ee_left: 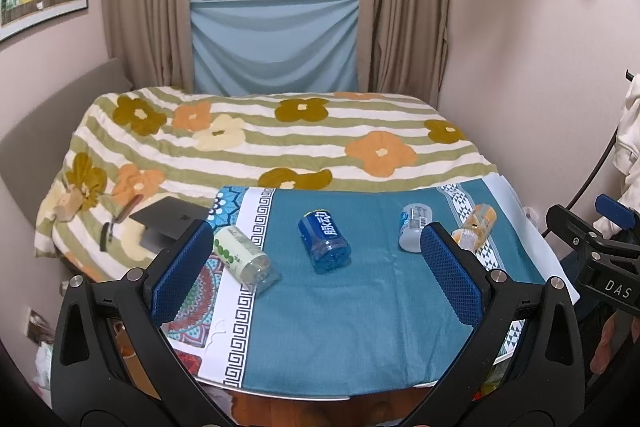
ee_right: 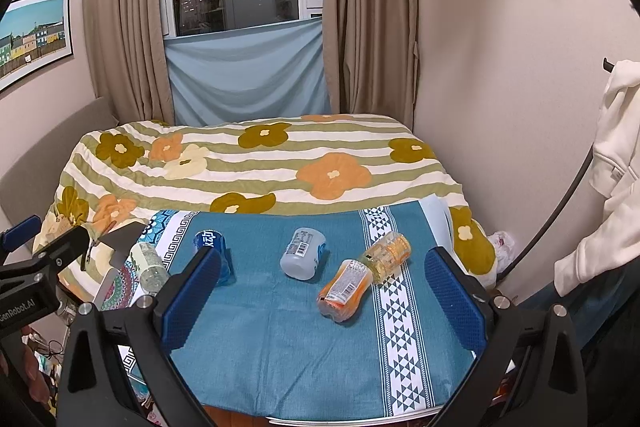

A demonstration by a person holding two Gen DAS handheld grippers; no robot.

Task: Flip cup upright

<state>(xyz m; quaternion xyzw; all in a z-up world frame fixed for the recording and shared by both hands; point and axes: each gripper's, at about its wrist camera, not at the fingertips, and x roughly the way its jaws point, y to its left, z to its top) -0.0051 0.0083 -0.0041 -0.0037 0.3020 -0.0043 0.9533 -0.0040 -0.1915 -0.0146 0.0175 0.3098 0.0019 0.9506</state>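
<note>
Several cut-bottle cups lie on their sides on the teal tablecloth [ee_left: 360,307]. A blue cup [ee_left: 324,241] lies in the middle, a green-labelled clear cup [ee_left: 244,255] at the left, a white-grey cup [ee_left: 414,227] and an orange cup [ee_left: 474,227] at the right. In the right wrist view the white-grey cup [ee_right: 303,254], an orange-labelled cup [ee_right: 344,291] and a clear yellow cup [ee_right: 387,255] lie ahead, the blue cup [ee_right: 212,247] at left. My left gripper [ee_left: 316,267] and right gripper [ee_right: 324,291] are open, empty, above the near table edge.
A flowered striped blanket [ee_left: 260,147] covers the bed behind the table. A dark laptop [ee_left: 168,223] lies at the table's left. Curtains and a window stand behind. A white garment [ee_right: 612,167] hangs at the right.
</note>
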